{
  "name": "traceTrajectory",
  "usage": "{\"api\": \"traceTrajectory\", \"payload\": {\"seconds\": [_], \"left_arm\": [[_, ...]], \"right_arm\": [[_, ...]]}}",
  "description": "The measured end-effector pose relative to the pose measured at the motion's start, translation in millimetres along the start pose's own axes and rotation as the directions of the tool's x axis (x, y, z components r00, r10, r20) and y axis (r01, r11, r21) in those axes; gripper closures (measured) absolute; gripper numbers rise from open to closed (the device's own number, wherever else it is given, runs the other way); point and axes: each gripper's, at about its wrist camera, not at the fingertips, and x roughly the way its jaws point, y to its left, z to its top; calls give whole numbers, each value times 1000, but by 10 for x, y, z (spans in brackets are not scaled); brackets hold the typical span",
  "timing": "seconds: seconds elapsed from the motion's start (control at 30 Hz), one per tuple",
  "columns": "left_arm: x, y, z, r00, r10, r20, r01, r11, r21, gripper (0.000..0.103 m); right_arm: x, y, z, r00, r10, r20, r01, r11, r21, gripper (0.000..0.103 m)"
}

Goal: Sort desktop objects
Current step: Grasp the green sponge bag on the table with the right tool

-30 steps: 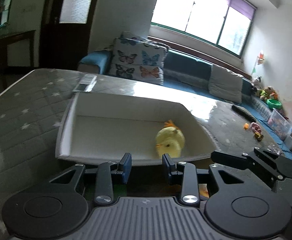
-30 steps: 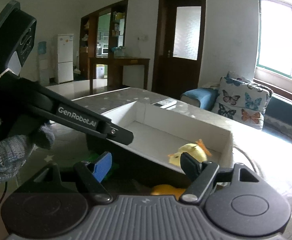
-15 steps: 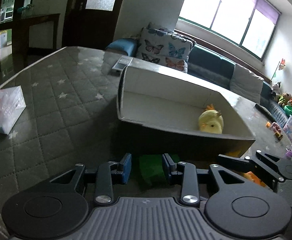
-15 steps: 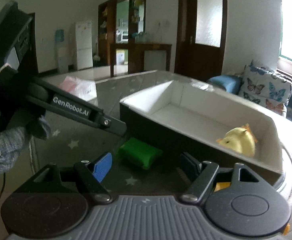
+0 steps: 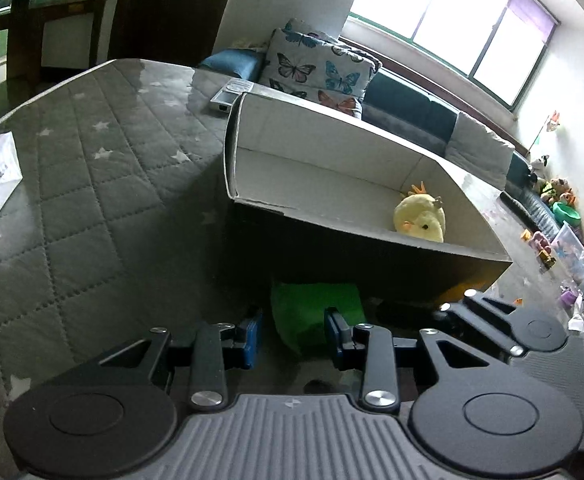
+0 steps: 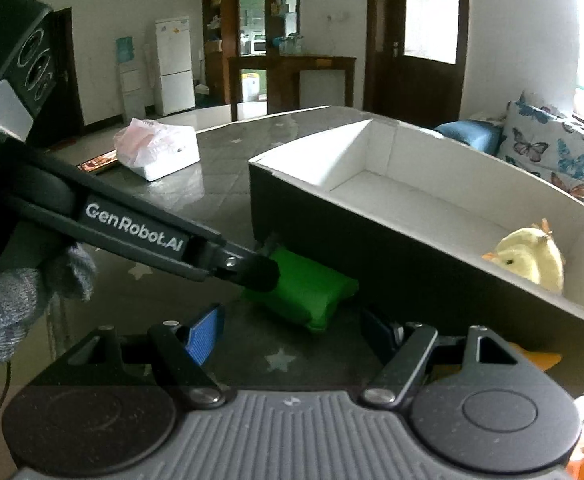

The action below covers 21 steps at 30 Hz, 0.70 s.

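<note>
The green soft toy (image 5: 315, 309) lies on the quilted table cover (image 5: 92, 184), just beside the dark outer wall of the cardboard box (image 5: 331, 148). The left gripper (image 5: 293, 332) has its jaws apart around the toy's near end. The right gripper (image 6: 292, 330) is also spread wide, near the toy. A yellow plush chick (image 5: 420, 219) sits inside the box.

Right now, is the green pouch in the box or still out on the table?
Out. The green pouch lies on the table against the box's dark outer wall; only the yellow chick sits inside.
</note>
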Motion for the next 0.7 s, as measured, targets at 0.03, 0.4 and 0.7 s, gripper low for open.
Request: {"api": "traceTrajectory", "payload": {"seconds": [0.03,0.4,0.7], "left_arm": [[0,7,8,1000,-5,3,5,1000,-2,66],[-21,116,39,1000,17,8,-17,1000,-9,68],[-60,161,47,1000,-14,5,14,1000,-15,68]], "right_arm": [[8,12,-1,1000,12,-1,-12,1000,-4,26],[-182,314,-18,989,144,26,-141,987,-72,27],[-115,137,79,999,20,34,-19,998,-52,27]]}}
